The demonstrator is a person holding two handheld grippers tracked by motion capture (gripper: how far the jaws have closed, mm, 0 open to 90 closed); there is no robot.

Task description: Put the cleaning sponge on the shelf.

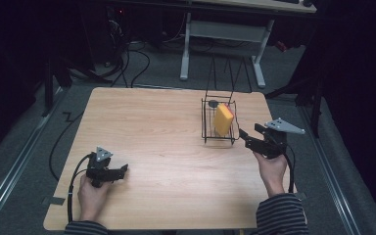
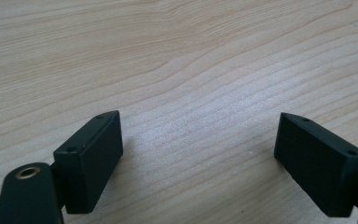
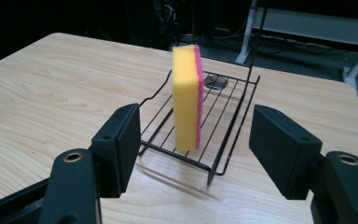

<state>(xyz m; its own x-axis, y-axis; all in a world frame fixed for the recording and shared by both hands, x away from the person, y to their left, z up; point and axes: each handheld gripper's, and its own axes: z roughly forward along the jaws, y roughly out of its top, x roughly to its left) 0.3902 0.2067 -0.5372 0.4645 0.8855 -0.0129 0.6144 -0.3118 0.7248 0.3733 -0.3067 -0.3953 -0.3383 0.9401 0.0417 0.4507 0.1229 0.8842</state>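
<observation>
A yellow sponge with a pink scouring side stands on its end in a black wire rack at the table's right. My right gripper is open just right of the rack, its jaws wide apart and pointing at the sponge without touching it. Near the front left of the table my left gripper rests low over bare wood, open with nothing between its jaws.
A small dark round object lies at the rack's far end. The wooden table has bare room in the middle. Beyond it stand a white desk frame and floor cables.
</observation>
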